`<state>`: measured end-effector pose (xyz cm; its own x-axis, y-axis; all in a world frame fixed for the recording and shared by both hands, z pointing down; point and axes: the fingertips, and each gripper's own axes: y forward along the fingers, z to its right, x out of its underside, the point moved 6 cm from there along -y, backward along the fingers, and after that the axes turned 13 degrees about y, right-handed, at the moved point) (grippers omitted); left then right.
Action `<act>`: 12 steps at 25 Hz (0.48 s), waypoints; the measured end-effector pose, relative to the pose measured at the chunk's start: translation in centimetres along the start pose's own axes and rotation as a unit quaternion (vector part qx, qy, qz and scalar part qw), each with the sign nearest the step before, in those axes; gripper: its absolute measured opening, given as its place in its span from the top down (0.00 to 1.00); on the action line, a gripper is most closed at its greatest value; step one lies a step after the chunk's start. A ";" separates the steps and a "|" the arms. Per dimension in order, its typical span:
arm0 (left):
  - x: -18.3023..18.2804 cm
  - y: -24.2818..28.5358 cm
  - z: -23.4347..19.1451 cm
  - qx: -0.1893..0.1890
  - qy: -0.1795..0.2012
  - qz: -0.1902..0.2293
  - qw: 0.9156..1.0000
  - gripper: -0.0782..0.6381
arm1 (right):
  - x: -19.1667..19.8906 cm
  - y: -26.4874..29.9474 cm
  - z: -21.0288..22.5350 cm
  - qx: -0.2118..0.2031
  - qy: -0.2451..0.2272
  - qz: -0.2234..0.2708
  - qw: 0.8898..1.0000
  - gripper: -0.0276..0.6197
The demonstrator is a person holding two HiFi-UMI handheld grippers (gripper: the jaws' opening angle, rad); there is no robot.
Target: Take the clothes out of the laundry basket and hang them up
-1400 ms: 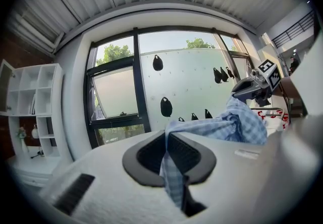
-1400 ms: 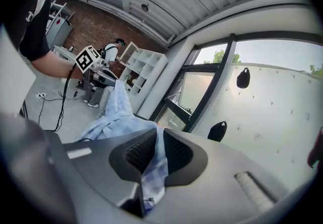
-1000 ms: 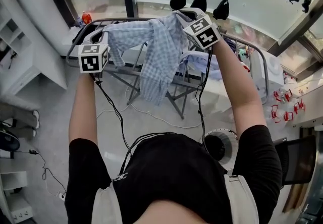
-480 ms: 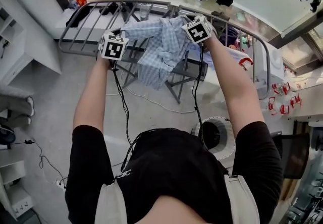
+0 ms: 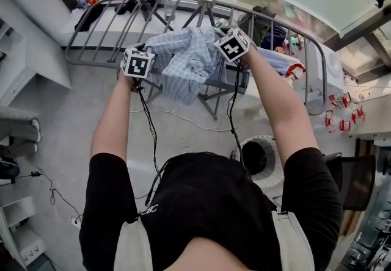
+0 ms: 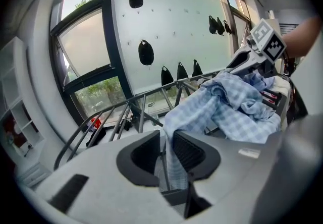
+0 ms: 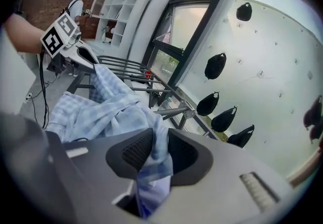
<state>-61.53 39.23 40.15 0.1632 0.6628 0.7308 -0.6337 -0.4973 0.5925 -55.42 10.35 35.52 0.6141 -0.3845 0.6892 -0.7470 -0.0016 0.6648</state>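
- Both claws are letting go: the left gripper (image 6: 166, 140) and the right gripper (image 7: 160, 140) have their jaws opening, each with a fold of the checked shirt (image 5: 186, 65) lying loose between the pads.
- Shirt: bunched between the two grippers, draped over the bars of the drying rack (image 5: 85, 62).
- Change: a second earlier it hung higher, stretched between clenched jaws; it has since been lowered onto the rack.
- Meaning: this garment is probably hung, though crumpled; it may need spreading.
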 end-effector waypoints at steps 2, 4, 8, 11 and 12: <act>0.1 -0.4 -0.3 -0.007 -0.007 0.014 1.000 0.69 | -0.3 -0.4 0.2 -0.014 0.017 0.014 1.000 0.69; 0.0 -1.4 -0.4 -0.006 -0.013 0.021 1.000 0.64 | -0.8 -1.4 0.6 -0.028 0.026 0.028 0.999 0.63; 0.3 -3.7 0.1 0.005 -0.008 0.042 0.999 0.59 | -2.6 -4.5 1.1 -0.035 0.026 0.078 0.996 0.63; 1.3 -5.9 0.7 0.000 -0.005 0.055 0.998 0.58 | -3.7 -7.0 0.8 -0.036 0.036 0.127 0.991 0.64; 1.5 -6.8 0.9 -0.008 -0.006 0.062 0.998 0.58 | -4.1 -8.0 0.6 -0.036 0.043 0.146 0.988 0.65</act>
<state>-56.34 43.12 37.53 0.0920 0.5895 0.8025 -0.6616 -0.5661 0.4917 -52.08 11.40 27.25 0.3977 -0.2791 0.8740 -0.8767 0.1652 0.4517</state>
